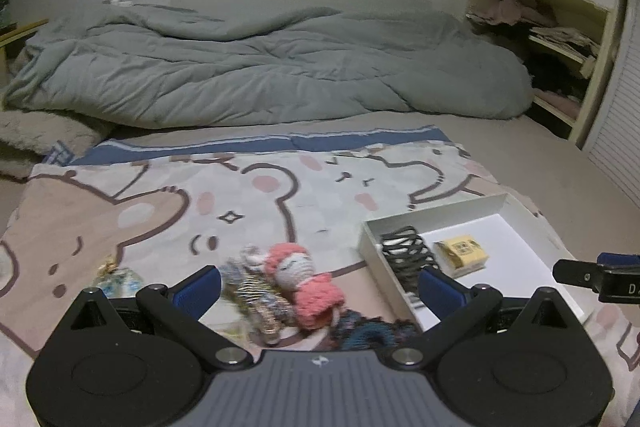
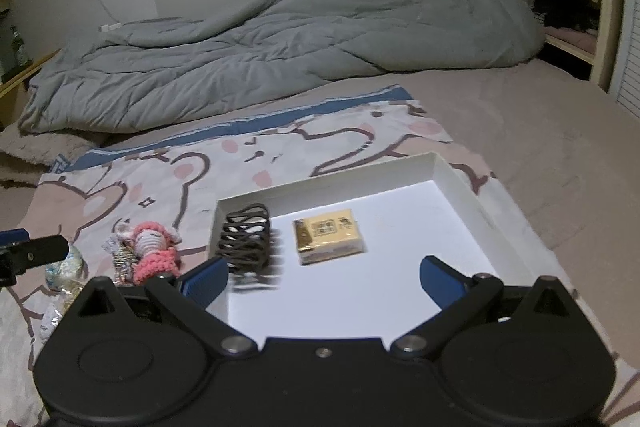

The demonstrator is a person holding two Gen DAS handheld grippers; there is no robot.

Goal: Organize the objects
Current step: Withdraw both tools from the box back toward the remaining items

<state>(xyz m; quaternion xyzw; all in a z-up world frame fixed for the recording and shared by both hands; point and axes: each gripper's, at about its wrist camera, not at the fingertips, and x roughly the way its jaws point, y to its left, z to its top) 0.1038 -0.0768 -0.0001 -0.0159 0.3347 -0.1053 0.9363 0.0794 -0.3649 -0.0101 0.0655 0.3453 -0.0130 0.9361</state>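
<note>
A white shallow box [image 2: 436, 167] lies on a cartoon-print blanket; it also shows in the left wrist view [image 1: 516, 205]. Inside it are a black hair claw clip [image 2: 246, 241] and a small yellow packet [image 2: 330, 235]. Left of the box lie a pink crochet doll [image 1: 306, 285], a patterned wrapped item [image 1: 256, 295] and a dark scrunchie [image 1: 372, 335]. My left gripper [image 1: 320, 289] is open above the doll. My right gripper [image 2: 324, 277] is open and empty over the box's near part.
A crinkly foil-wrapped item [image 1: 118, 279] lies at the blanket's left. A grey duvet [image 1: 256, 67] is bunched at the bed's far side. A shelf unit [image 1: 560, 43] with clothes stands at the right. My right gripper's finger [image 1: 600, 273] enters the left view's right edge.
</note>
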